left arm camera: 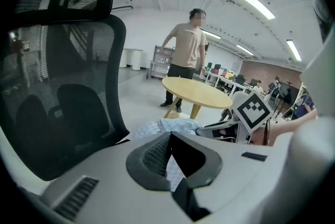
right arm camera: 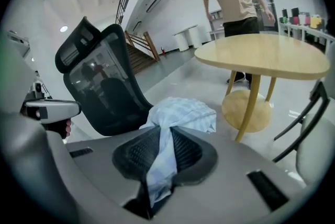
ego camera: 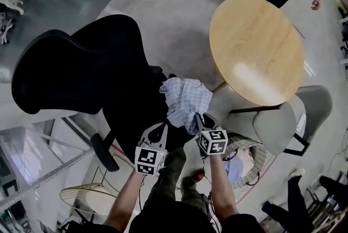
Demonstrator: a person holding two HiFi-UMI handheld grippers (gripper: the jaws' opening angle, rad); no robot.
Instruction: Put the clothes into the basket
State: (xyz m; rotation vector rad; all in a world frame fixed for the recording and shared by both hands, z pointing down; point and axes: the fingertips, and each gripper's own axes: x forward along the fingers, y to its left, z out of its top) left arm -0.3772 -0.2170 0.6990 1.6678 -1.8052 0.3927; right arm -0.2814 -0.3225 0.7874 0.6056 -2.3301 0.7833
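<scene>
The pale checked cloth (ego camera: 186,100) is bunched over the seat of the black office chair (ego camera: 81,71), not yet in any basket. The right tool (right arm camera: 166,150) is clamped on a twisted fold of it. The left tool (left arm camera: 170,139) has its tips together, seemingly pinching the cloth's edge. The pickup looks done; carrying the cloth to what may be the basket (ego camera: 260,160) remains.
</scene>
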